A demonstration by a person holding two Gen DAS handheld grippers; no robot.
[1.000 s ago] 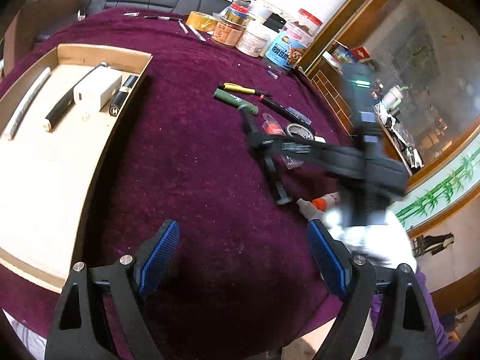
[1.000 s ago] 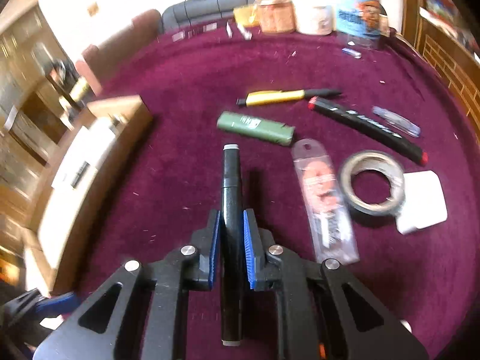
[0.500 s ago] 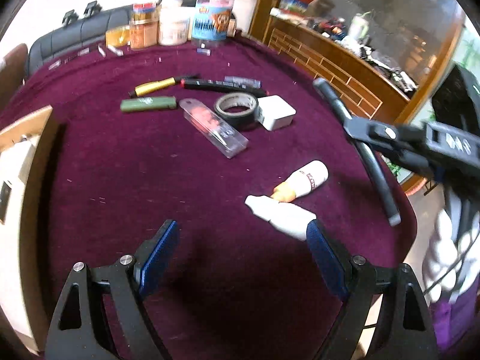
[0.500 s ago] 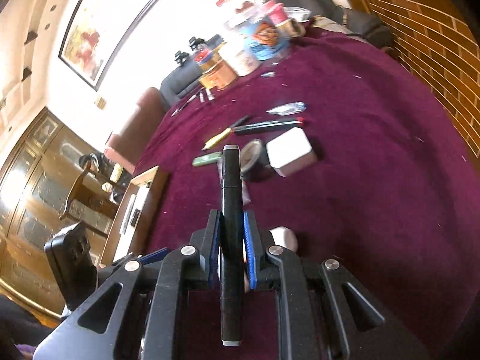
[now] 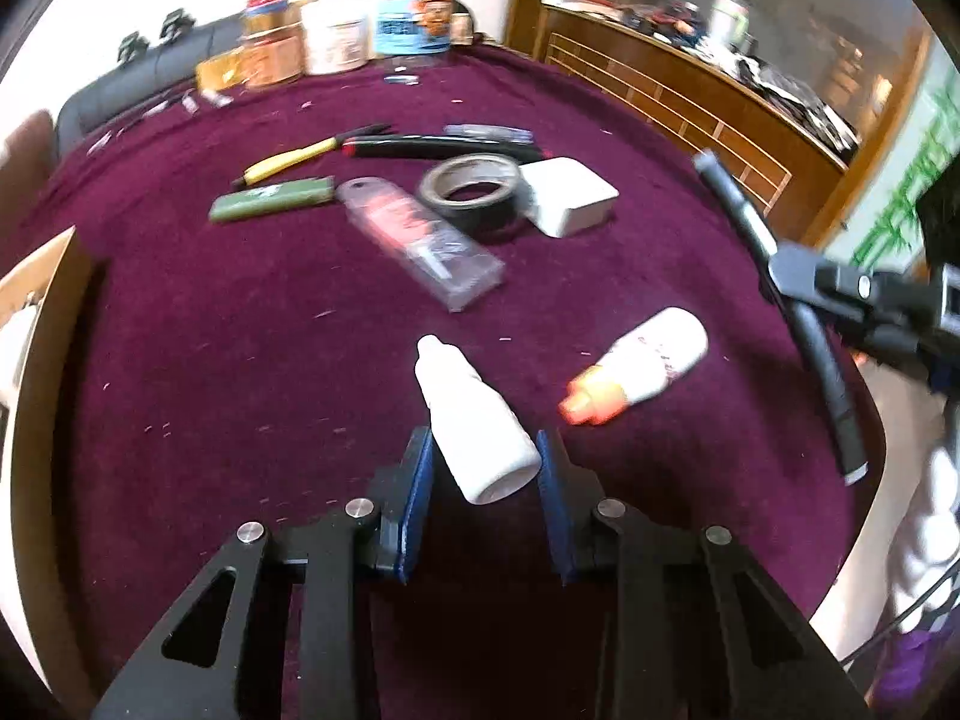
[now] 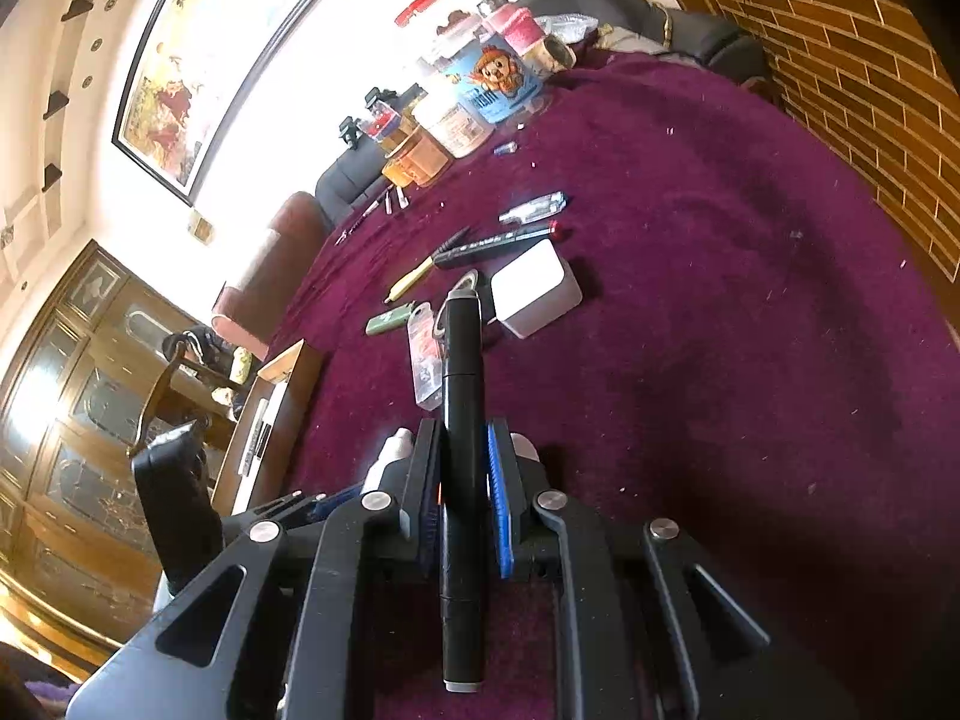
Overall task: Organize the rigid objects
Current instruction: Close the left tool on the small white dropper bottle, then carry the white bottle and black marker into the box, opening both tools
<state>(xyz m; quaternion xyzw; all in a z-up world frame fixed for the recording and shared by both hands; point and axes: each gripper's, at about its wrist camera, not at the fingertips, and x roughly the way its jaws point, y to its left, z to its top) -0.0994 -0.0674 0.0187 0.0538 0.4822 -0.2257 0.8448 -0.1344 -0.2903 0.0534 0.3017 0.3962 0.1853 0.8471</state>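
My left gripper [image 5: 483, 450] has closed in around a small white bottle [image 5: 474, 426] lying on the purple cloth; the blue pads sit on both its sides. A second white bottle with an orange cap [image 5: 639, 369] lies just to the right. My right gripper [image 6: 462, 438] is shut on a black marker [image 6: 462, 420] and holds it above the table's right edge; the marker also shows in the left wrist view [image 5: 798, 312]. A wooden tray [image 5: 42, 276] is at the far left.
On the cloth lie a clear blister pack [image 5: 420, 240], a tape roll [image 5: 471, 189], a white box [image 5: 570, 195], a green lighter [image 5: 270, 201], a yellow pen [image 5: 294, 159] and a black-red pen [image 5: 438, 147]. Jars [image 5: 414, 15] stand at the back edge.
My left gripper has moved forward to the white bottle and its jaws have narrowed around it. My right gripper still holds the marker and has shifted little.
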